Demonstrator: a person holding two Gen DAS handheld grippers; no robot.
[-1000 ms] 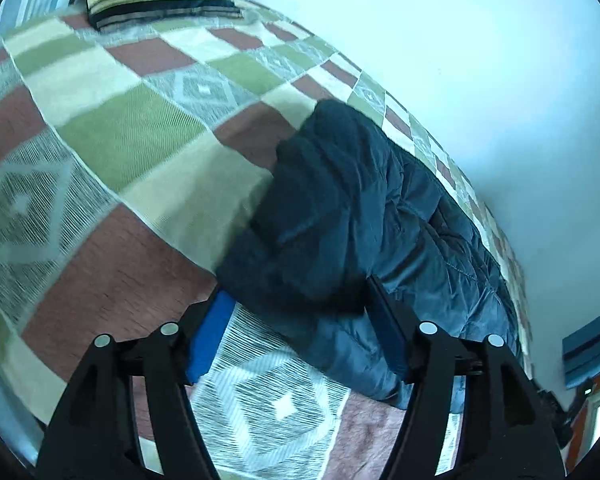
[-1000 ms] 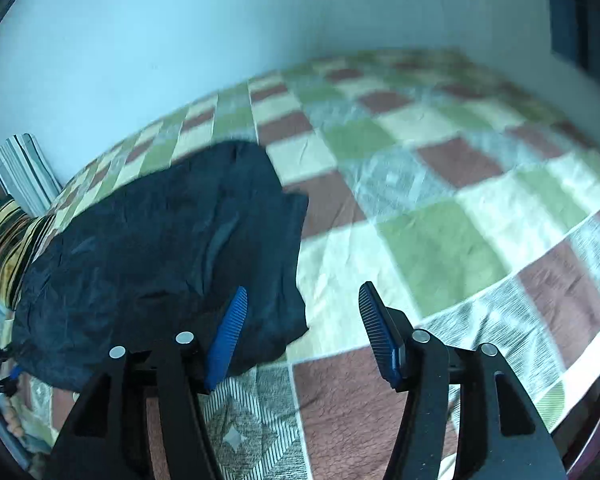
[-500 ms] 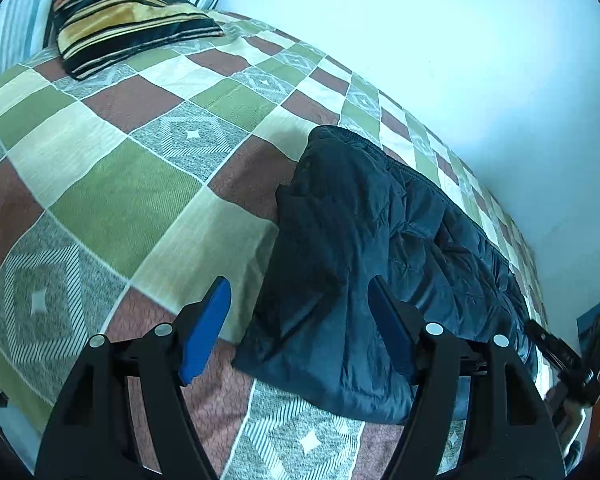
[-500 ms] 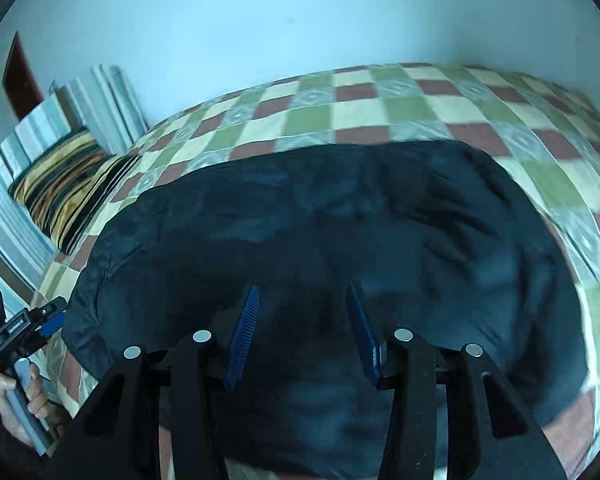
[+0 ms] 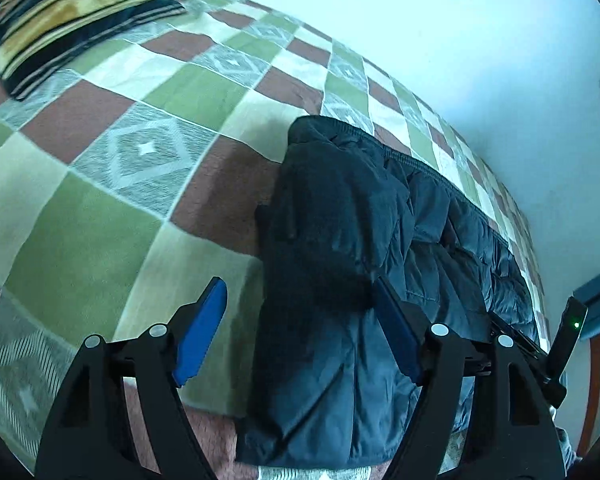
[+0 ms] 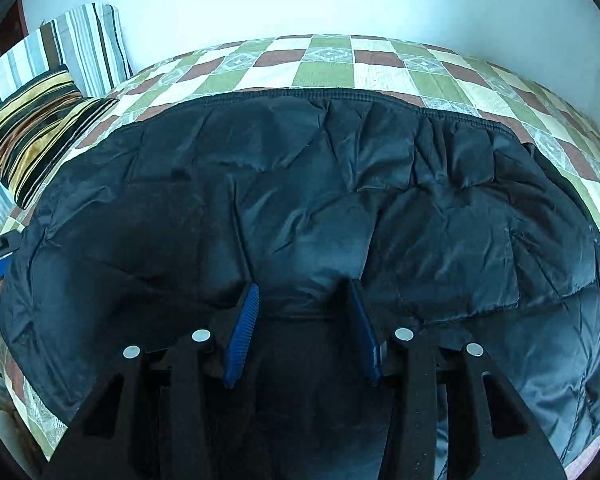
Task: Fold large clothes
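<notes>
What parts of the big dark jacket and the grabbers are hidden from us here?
- Right wrist view: the jacket's near edge is hidden behind the right gripper; whether its fingers pinch cloth is unclear.
- Left wrist view: the jacket's bottom is cut off by the frame, its far end hidden behind the left gripper.

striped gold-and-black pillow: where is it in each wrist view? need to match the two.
Left wrist: striped pillow lies at top left, on the checkered bedspread, far left of the dark jacket.
Right wrist: striped pillow sits at the left edge, mid-height, left of the jacket.
Shared landmark: the jacket's ribbed hem along its far edge.
</notes>
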